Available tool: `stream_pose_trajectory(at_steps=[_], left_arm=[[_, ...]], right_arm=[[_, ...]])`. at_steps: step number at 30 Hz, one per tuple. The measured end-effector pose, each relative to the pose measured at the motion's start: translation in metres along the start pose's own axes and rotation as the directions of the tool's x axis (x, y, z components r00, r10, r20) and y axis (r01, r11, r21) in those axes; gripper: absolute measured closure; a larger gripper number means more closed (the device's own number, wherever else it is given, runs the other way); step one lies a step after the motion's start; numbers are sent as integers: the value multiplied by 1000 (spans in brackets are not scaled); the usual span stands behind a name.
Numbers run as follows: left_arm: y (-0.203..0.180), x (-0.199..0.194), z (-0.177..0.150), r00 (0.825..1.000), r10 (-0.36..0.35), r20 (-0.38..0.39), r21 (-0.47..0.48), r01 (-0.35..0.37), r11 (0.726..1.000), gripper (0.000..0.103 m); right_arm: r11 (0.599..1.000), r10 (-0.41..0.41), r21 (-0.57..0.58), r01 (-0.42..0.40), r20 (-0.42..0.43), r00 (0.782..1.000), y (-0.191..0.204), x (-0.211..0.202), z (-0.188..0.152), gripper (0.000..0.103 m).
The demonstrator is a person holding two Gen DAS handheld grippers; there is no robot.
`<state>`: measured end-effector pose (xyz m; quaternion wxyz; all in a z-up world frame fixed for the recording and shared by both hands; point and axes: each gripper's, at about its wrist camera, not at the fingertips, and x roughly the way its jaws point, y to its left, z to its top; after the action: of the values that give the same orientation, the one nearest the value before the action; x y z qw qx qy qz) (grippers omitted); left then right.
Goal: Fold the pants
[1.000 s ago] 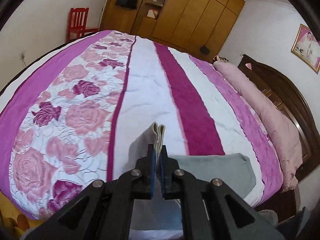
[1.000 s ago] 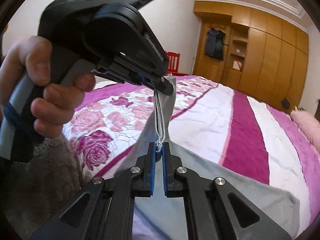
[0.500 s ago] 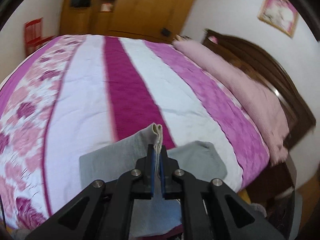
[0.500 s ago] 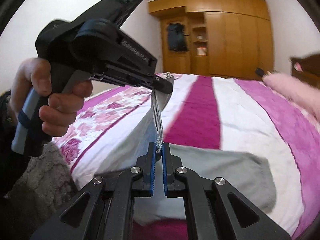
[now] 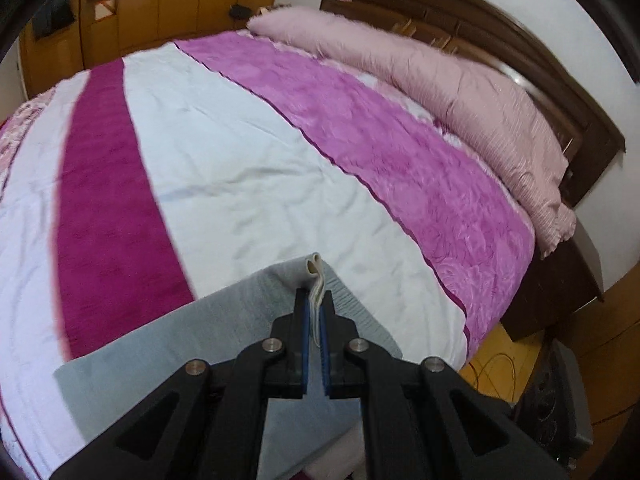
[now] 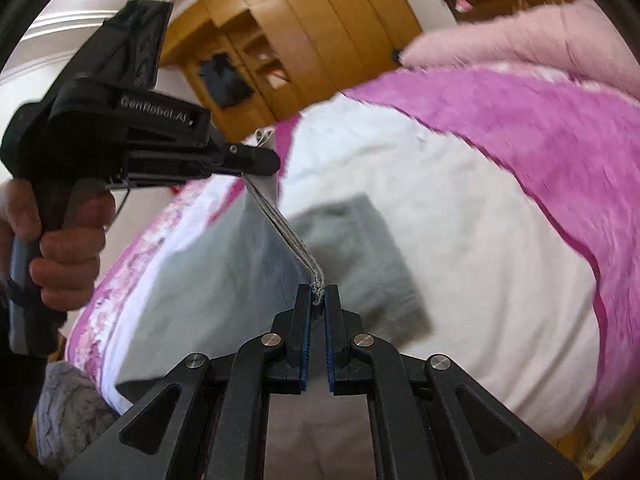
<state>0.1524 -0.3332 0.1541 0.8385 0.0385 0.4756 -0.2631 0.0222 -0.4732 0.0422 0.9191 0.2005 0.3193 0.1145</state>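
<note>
Since a second ago both views have swung from the floral side of the bed toward the headboard, and the grey pants (image 5: 224,344) have travelled with them, so more of the cloth now lies over the white stripe of the bedspread (image 5: 248,168). I hold the pants by one edge, pulled taut between my two tools, with the rest trailing down onto the bed; keeping that edge straight is, I judge, what lets the upper layer come down square on the lower one. My left gripper (image 5: 315,304) is pinched tight on a rolled corner of the fabric, which pokes up past the blue pads. My right gripper (image 6: 318,300) is clamped just as narrowly on the other corner, threads showing between the jaws. In the right view my left hand (image 6: 60,252) grips its handle above the bed. Beyond the pants lie the magenta stripe, the pink duvet (image 5: 460,92), the dark headboard (image 5: 520,60) and the wooden wardrobe (image 6: 304,28).
</note>
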Motion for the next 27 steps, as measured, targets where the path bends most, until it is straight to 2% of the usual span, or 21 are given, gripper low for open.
stream_pose_trajectory(at_steps=[4, 6, 8, 9, 10, 11, 12, 13, 14, 15, 16, 17, 19, 20, 21, 22, 23, 24, 27], left_arm=[[-12, 45, 8, 994, -7, -110, 21, 9, 1000, 99], [-13, 60, 9, 991, 12, -136, 23, -9, 1000, 99], [-7, 67, 10, 989, 26, -145, -3, -27, 1000, 99], [-2, 72, 10, 988, 8, -155, -41, -14, 999, 99], [2, 75, 11, 986, -11, -166, -71, -1, 997, 99], [6, 77, 11, 984, -33, -173, -104, 15, 994, 99], [8, 78, 12, 983, -51, -179, -124, 29, 992, 99], [9, 78, 12, 981, -60, -182, -128, 36, 991, 99], [8, 75, 13, 982, -63, -180, -125, 41, 991, 99], [7, 72, 13, 982, -68, -174, -115, 49, 992, 99], [5, 68, 12, 984, -66, -167, -102, 49, 994, 99], [4, 65, 13, 985, -62, -161, -95, 47, 994, 99], [2, 61, 14, 985, -62, -160, -85, 49, 995, 99], [1, 58, 14, 985, -65, -160, -80, 53, 995, 99], [0, 56, 14, 985, -68, -160, -76, 57, 996, 99], [-1, 55, 15, 984, -71, -161, -71, 60, 996, 99], [-2, 53, 14, 984, -75, -160, -64, 66, 996, 99], [-4, 50, 14, 984, -79, -157, -58, 70, 996, 99], [-7, 48, 16, 986, -80, -149, -50, 74, 996, 99]], right_arm=[[996, -88, -12, 88, -23, 996, -13, 1, -4, 100], [994, -102, 41, 103, -27, 994, -24, 1, -4, 101], [992, -79, 100, 80, -13, 997, -35, -3, -2, 101], [991, -60, 123, 59, 1, 998, -37, -5, -1, 101], [989, -29, 144, 25, 22, 999, -39, -7, 0, 101], [984, 40, 172, -50, 62, 997, -40, -12, 3, 100], [977, 94, 182, -108, 81, 992, -38, -13, 6, 93], [970, 140, 188, -155, 90, 986, -35, -15, 9, 70], [965, 166, 191, -181, 93, 982, -32, -17, 10, 57], [962, 189, 182, -205, 104, 977, -28, -19, 11, 40], [962, 201, 165, -217, 109, 974, -24, -19, 11, 35], [969, 190, 139, -202, 100, 977, -18, -15, 12, 34], [988, 122, 92, -127, 59, 991, -9, -1, 12, 33], [989, 118, 84, -121, 40, 992, -6, 5, 13, 34], [988, 135, 78, -136, 20, 991, -4, 12, 12, 41], [987, 144, 68, -145, 16, 989, -2, 13, 10, 67], [991, 127, 48, -128, 21, 992, 1, 13, 9, 85], [994, 107, 27, -107, 31, 994, 2, 9, 8, 97], [993, 103, 51, -106, 68, 992, -6, -3, 7, 97]])
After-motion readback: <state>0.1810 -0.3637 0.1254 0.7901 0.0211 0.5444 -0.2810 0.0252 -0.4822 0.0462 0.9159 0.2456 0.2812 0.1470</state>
